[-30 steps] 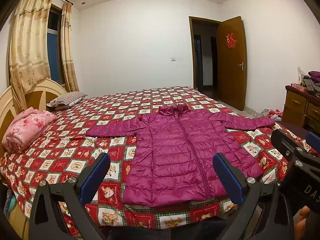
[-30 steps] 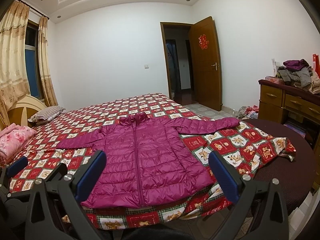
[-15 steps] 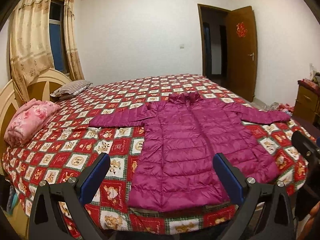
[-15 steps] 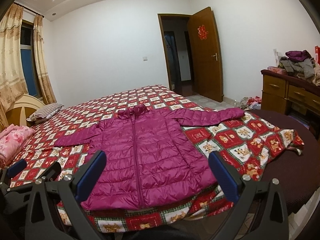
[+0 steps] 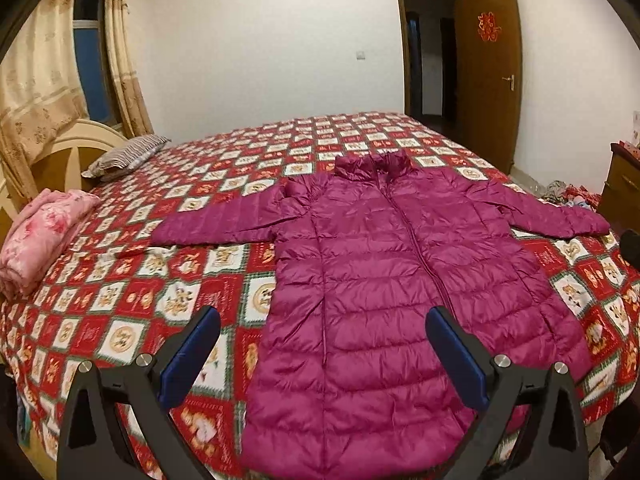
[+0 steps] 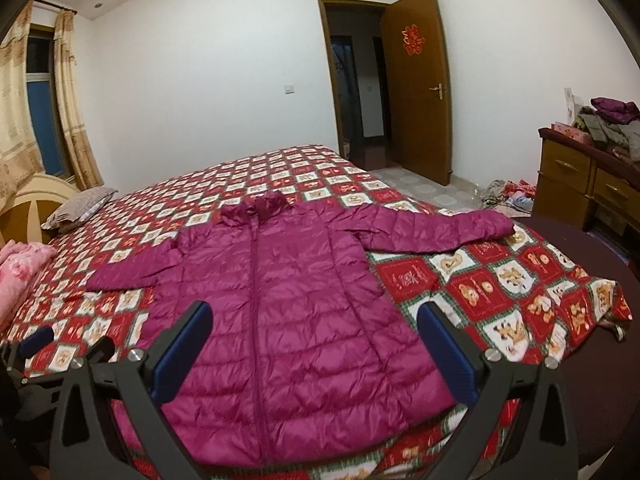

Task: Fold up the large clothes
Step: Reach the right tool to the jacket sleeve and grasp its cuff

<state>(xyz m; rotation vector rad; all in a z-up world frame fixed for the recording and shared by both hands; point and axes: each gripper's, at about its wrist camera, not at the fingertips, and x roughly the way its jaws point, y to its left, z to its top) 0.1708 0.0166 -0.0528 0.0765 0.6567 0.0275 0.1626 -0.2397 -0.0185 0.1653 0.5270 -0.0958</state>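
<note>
A magenta quilted puffer jacket (image 5: pixel 384 280) lies flat, front up and zipped, on the red patterned bed (image 5: pixel 120 292), with both sleeves spread out sideways and its hem at the near edge. It also shows in the right wrist view (image 6: pixel 288 300). My left gripper (image 5: pixel 323 356) is open and empty, held above the jacket's lower left part. My right gripper (image 6: pixel 314 350) is open and empty, above the jacket's lower right part. The left gripper's tip (image 6: pixel 36 338) shows at the left edge of the right wrist view.
A folded pink quilt (image 5: pixel 40 232) and a striped pillow (image 5: pixel 128 156) lie by the headboard on the left. A wooden dresser (image 6: pixel 580 184) piled with clothes stands at the right. A dark round surface (image 6: pixel 592 380) lies under the bedspread corner. An open door (image 6: pixel 416 84) is behind.
Both grippers have moved forward and tilted down toward the jacket, which now looks larger and closer. Both stay open. The jacket has not moved.
</note>
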